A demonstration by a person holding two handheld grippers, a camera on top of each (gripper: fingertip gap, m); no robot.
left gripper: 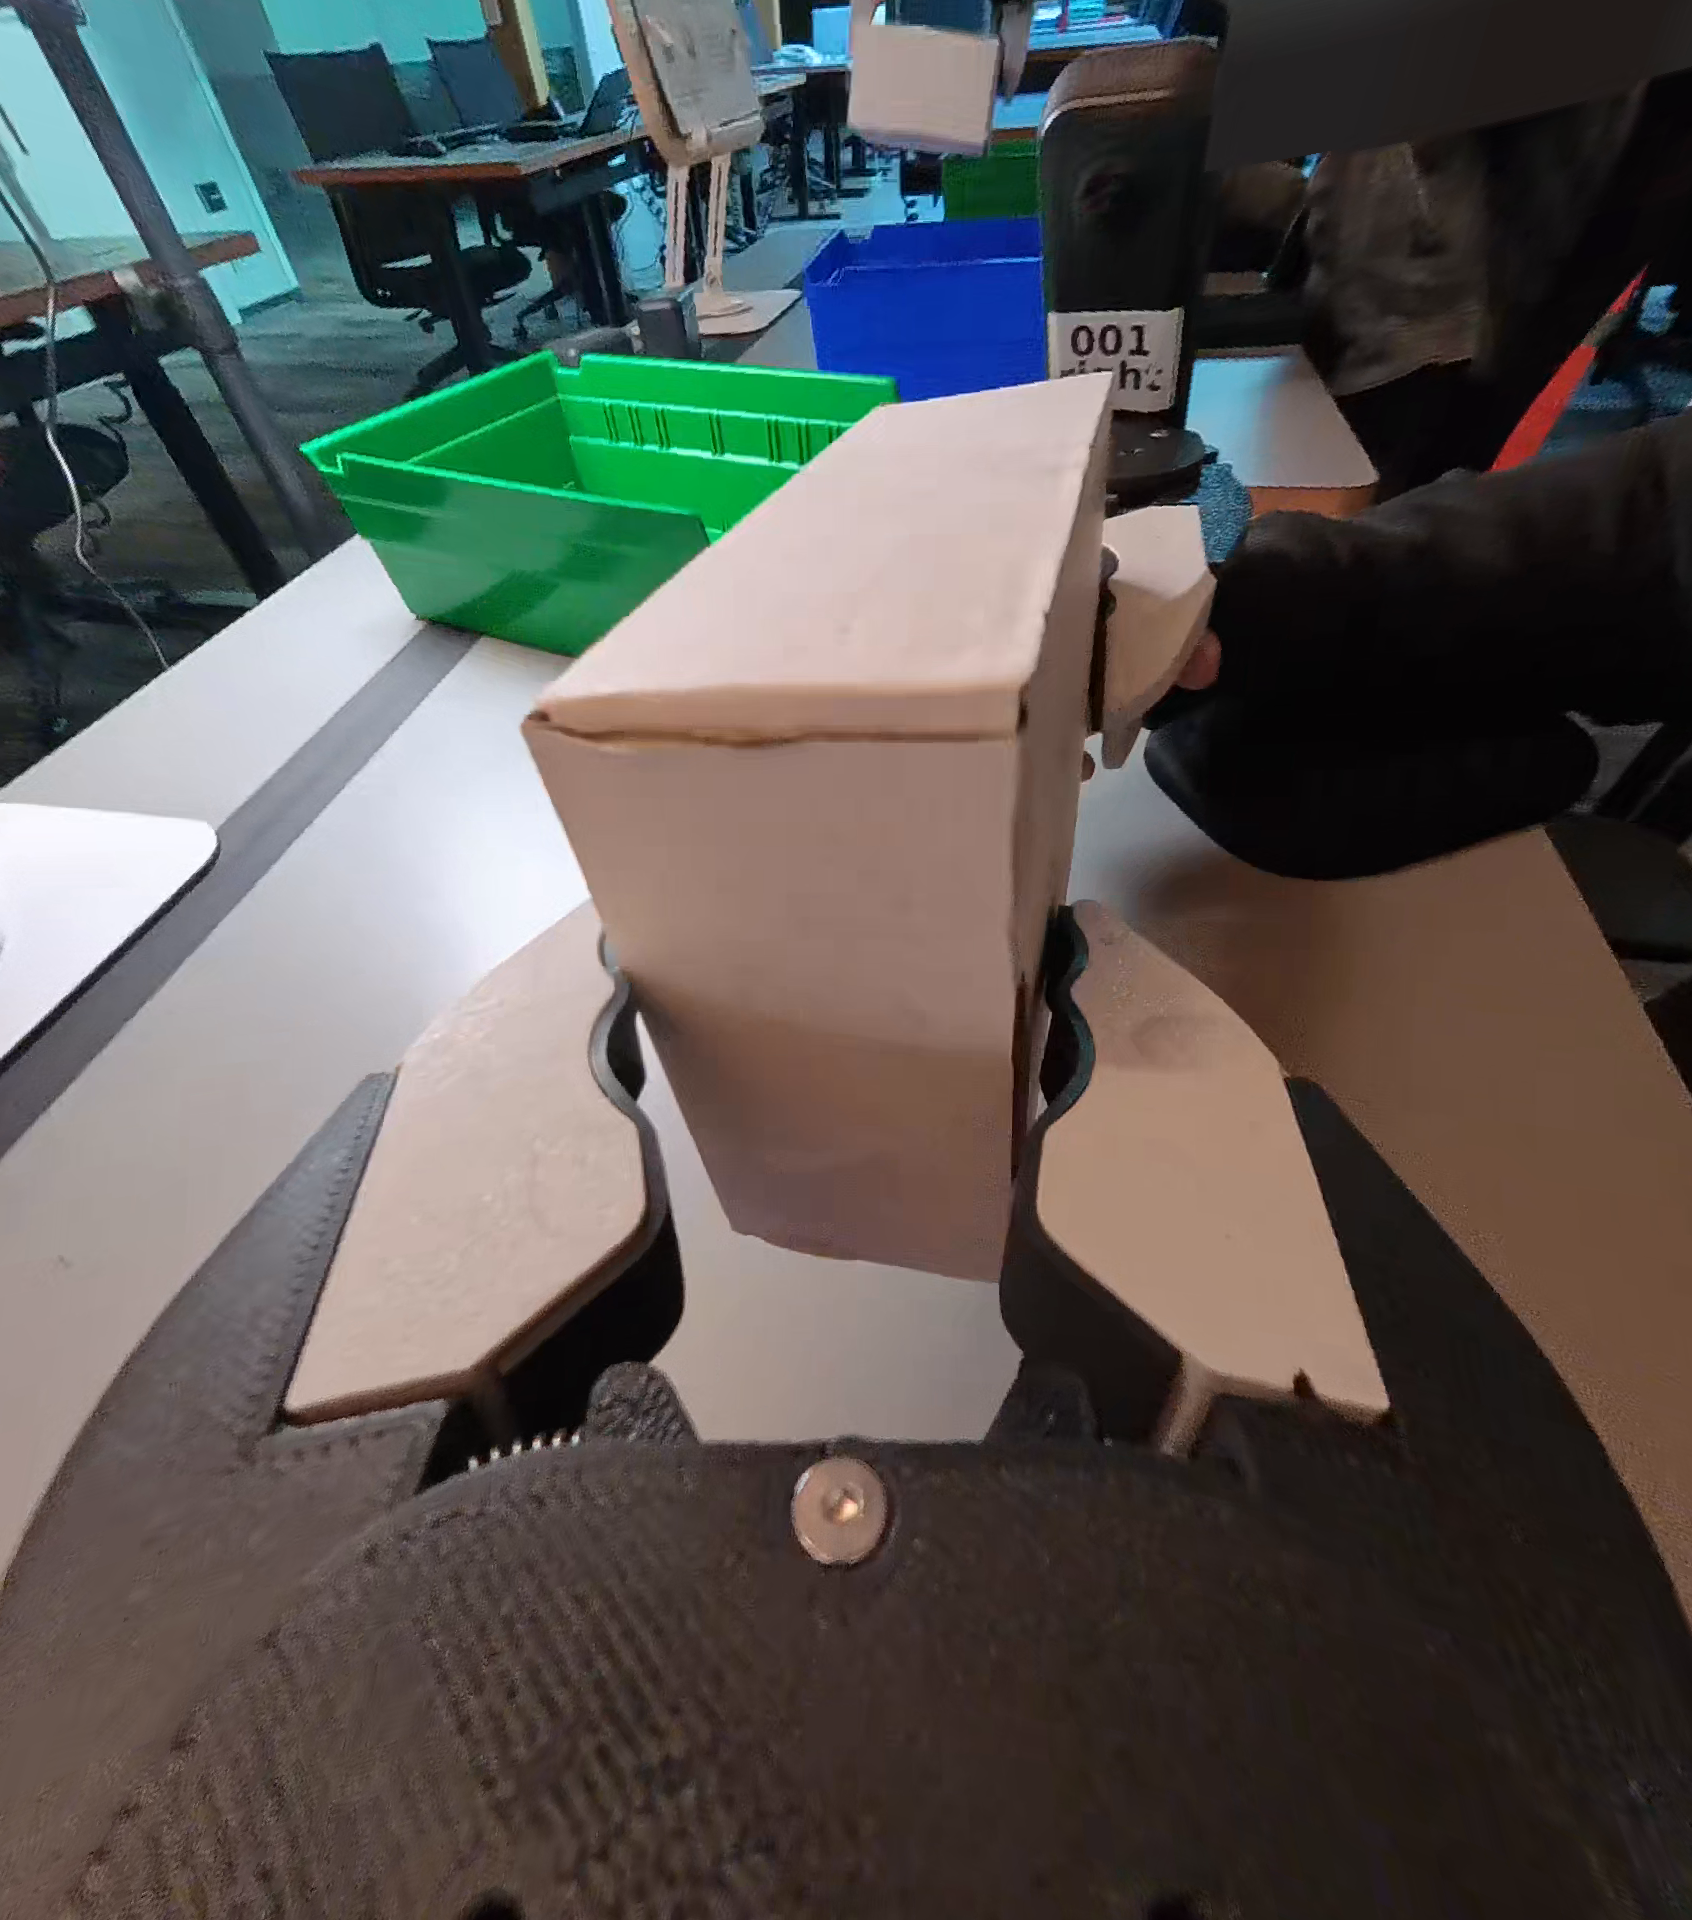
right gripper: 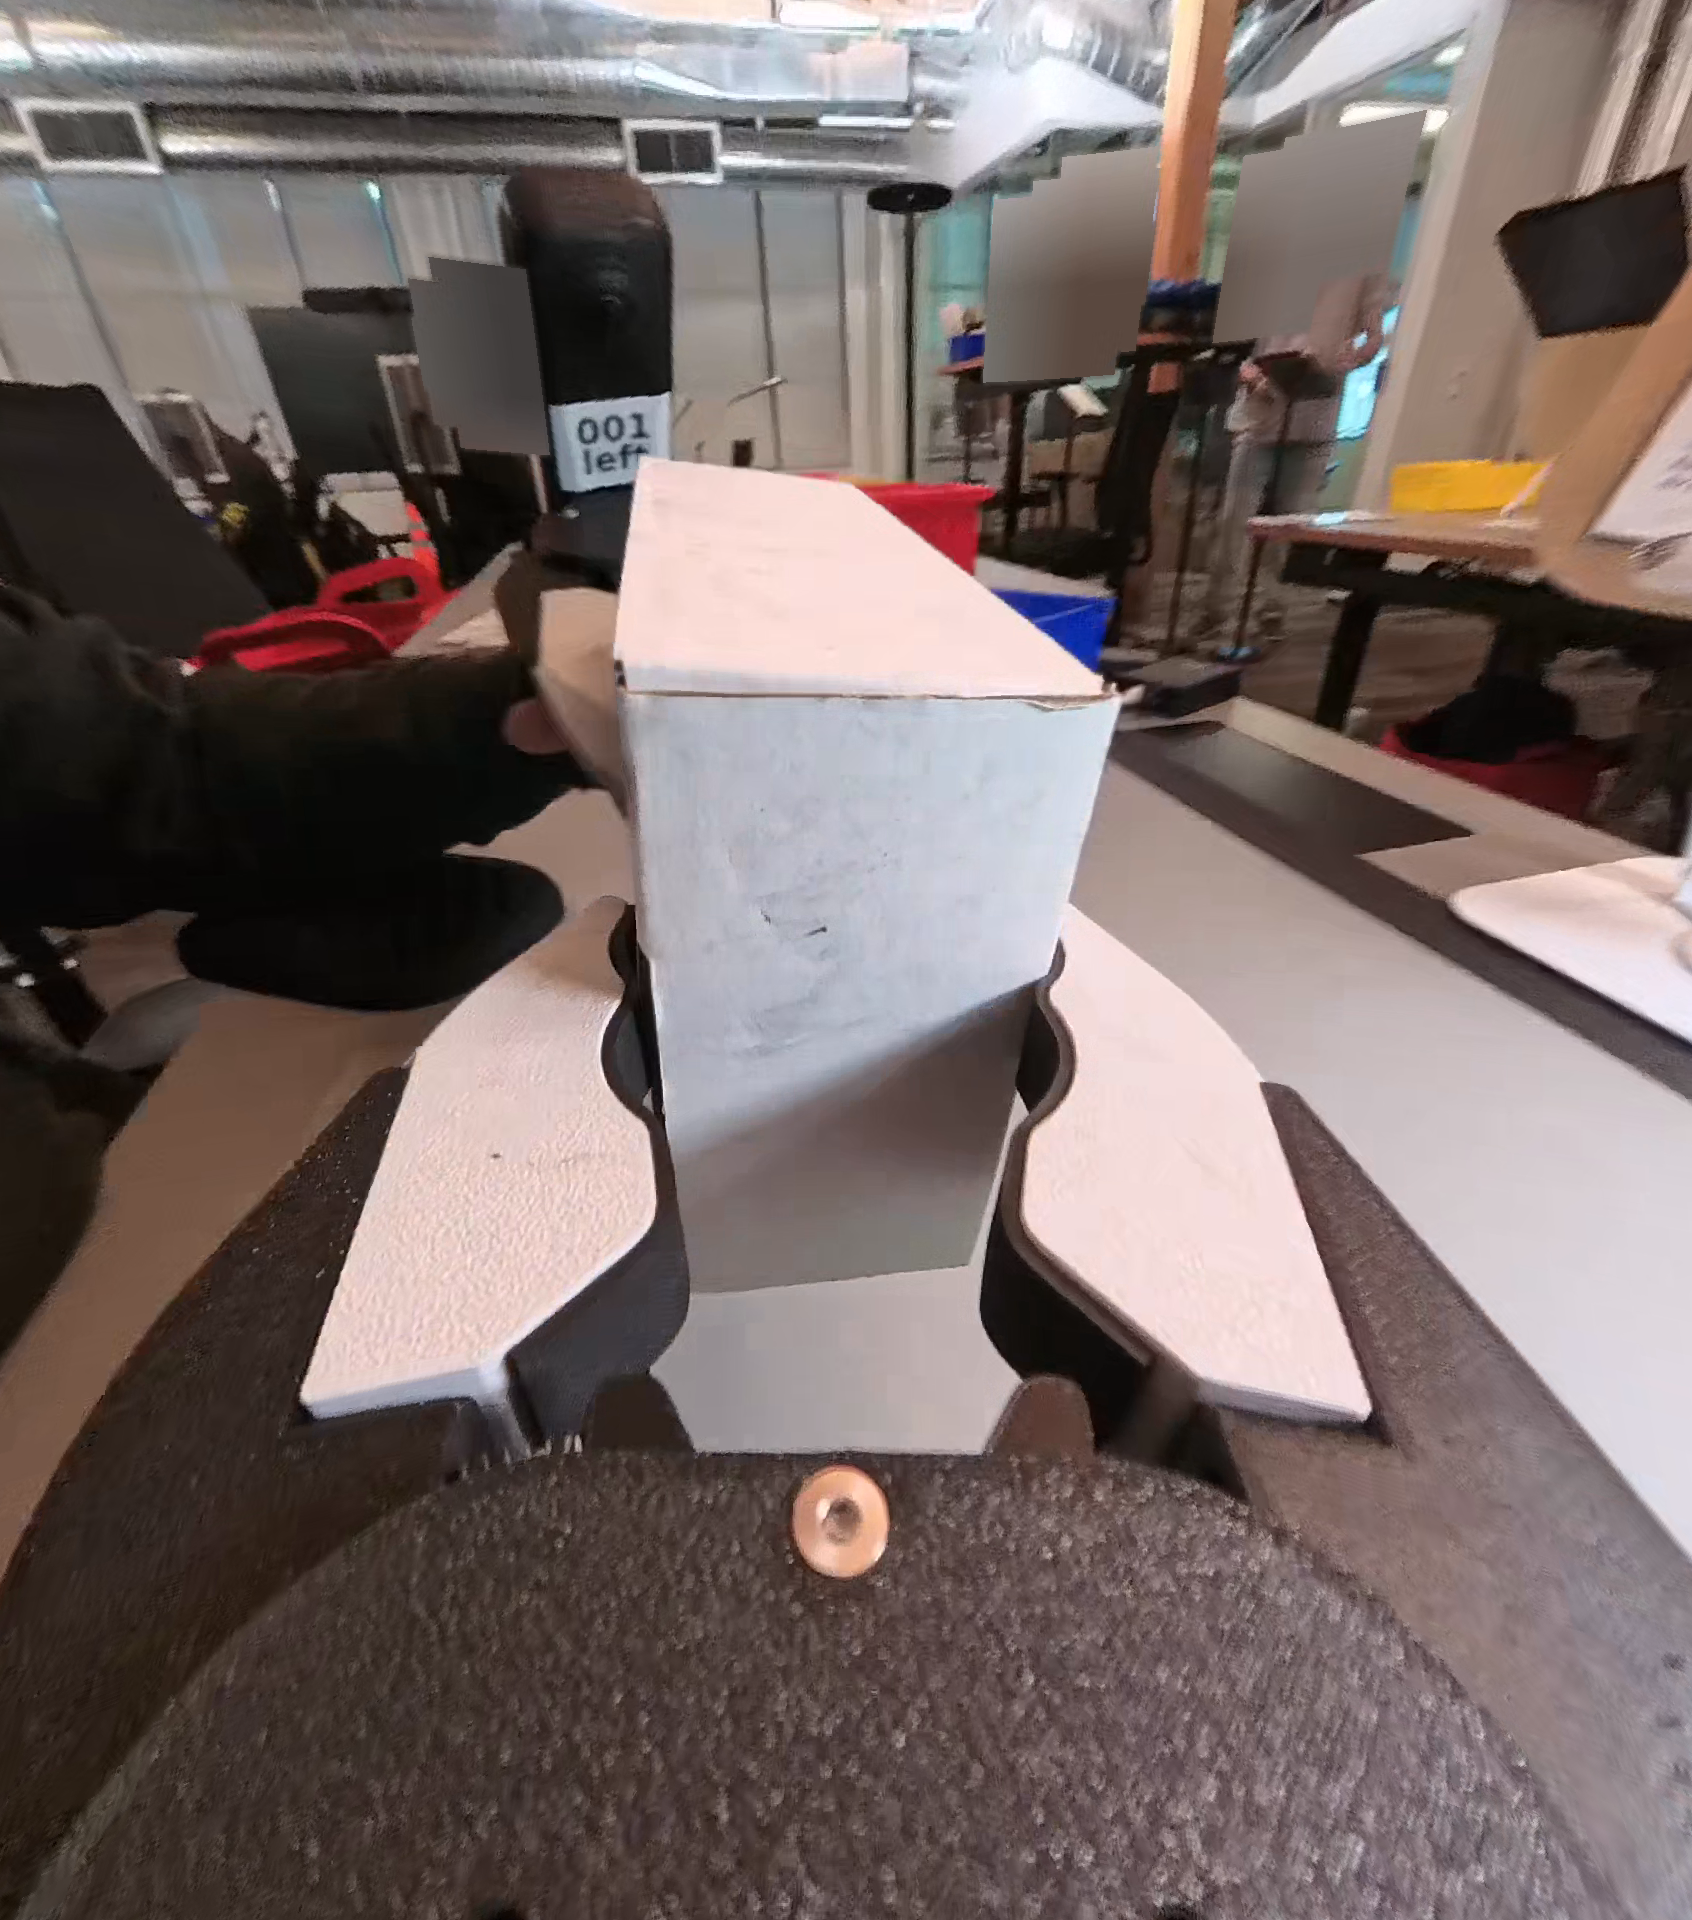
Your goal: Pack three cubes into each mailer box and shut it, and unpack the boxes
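**Closed mailer box clamped at both ends**

Currently the white mailer box (left gripper: 821, 831) is held above the grey table (left gripper: 250, 1039), long axis running between the two grippers, lid flaps shut. No cubes can be seen.

- Left gripper (left gripper: 837, 1039): fingers (left gripper: 509, 1164) clamped on the near end of the box in the left wrist view, pads pressed against both side walls.
- Right gripper (right gripper: 842, 1049): fingers (right gripper: 509, 1164) clamped on the opposite end in the same way.
- Each gripper is seen from the other's camera at the far end of the box, carried by a black-sleeved hand (left gripper: 1424, 707).
- A green bin (left gripper: 551, 520) is set toward the far edge of the table, with a blue bin (left gripper: 925, 312) just behind it.
- A white stand base (left gripper: 42, 914) is seen at the left table edge.
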